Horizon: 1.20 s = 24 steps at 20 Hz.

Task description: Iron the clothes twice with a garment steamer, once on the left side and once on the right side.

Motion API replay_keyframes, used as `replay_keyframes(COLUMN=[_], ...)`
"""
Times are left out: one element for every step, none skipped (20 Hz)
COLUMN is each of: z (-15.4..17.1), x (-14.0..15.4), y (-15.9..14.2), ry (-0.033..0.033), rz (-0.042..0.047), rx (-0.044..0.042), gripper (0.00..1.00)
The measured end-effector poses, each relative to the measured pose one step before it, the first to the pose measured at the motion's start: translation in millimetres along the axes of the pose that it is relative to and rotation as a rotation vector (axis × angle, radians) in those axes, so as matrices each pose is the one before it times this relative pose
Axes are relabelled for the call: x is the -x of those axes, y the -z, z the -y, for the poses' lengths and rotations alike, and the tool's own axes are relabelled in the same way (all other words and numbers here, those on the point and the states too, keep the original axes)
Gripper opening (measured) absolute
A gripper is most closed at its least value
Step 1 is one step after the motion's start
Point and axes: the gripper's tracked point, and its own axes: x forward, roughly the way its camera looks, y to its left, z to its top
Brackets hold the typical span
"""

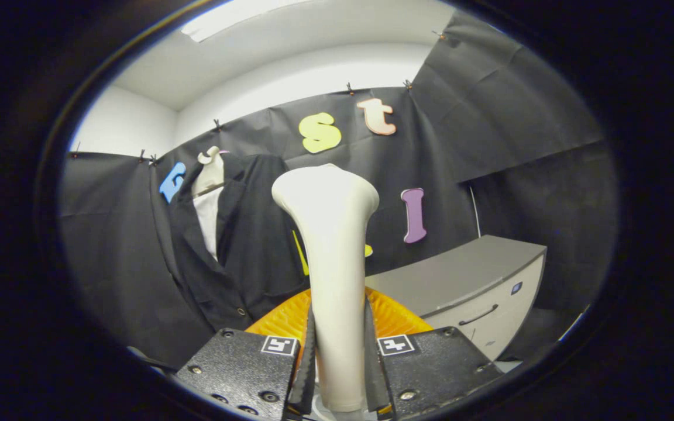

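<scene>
The gripper (340, 374) was clamped on the steamer (331, 245), with both fingers (305, 368) pressing against the lower part of its handle from either side. The steamer stood upright between them, a smooth, cream-white body that rose as a slender neck and flared at the top into a wide, rounded head with a slightly dished upper edge. Its surface looked plain and matte, with no seams or buttons showing on the side facing the camera. Just behind the handle, near the fingers, a ribbed orange part (395, 318) spread out like a fan; what it belonged to could not be told. Beyond the steamer and to its left, a dark jacket (243, 245) hung against the black cloth wall (489, 117), open at the front over a white shirt (208, 210), with a button visible low on its front. To the right of the steamer, further back, stood a grey cabinet (477, 280) with a flat top and a drawer with a dark handle.
</scene>
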Motion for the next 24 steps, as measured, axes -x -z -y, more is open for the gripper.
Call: replay_keyframes(z=[-9.16,-8.5,-9.74,-9.32,-9.73,-10.49,-10.55,-7.28,-4.53,-5.18,-5.69,-4.39,-3.69,-3.03,-2.54,-1.04,-1.44,0.93,1.09,-2.79,-3.65,-2.66,-1.97,-1.87], x=[-3.33,-4.0,-3.93,-4.44,-5.66,-7.64,-7.34,-7.06,-8.4,-8.37,-8.83,-8.61,-9.37,-8.52,-7.06,-7.69,-7.14,-8.47,-7.16,-10.02,-7.64,-7.31,-6.29,-8.31], y=[-1.48,-3.07,-3.12,-2.61,-3.36,-2.24,-0.23,-3.08,-3.39,-2.62,-1.73,-1.15,-1.67,-1.58,-3.0,-4.42,-5.64,-5.32,-4.68,-3.69,-5.16,-5.16,-6.14,-5.03], ry=[-0.01211,-0.01534,-0.01406,-0.01474,-0.01839,-0.02349,-0.02155,-0.01524,-0.00844,-0.01127,-0.01438,-0.01259,-0.01123,-0.00777,-0.0069,-0.00429,0.00055,0.01072,0.01097,-0.00142,-0.0033,0.00277,0.00292,0.0051], rz=[0.01003,0.01243,0.01507,0.0121,0.01179,0.00734,0.00783,0.00909,0.00736,0.00845,0.00704,-0.00054,0.00184,0.00045,0.00449,0.00825,0.01459,0.01502,0.01337,0.01184,0.01322,0.01145,0.01774,0.01383], rx=[0.00694,0.00731,0.00621,0.00959,0.00655,0.01008,0.01252,0.01356,0.0111,0.00646,0.00052,-0.00114,0.00113,0.00244,-0.00097,0.00153,0.00875,0.02144,0.01416,0.00743,0.00403,0.01263,0.01237,0.01433], gripper=[0.37,0.37,0.37,0.37,0.37,0.37,0.37,0.37,0.37,0.37,0.37,0.37,0.37,0.37,0.37,0.37,0.37,0.37,0.37,0.37,0.37,0.37,0.37,0.37])
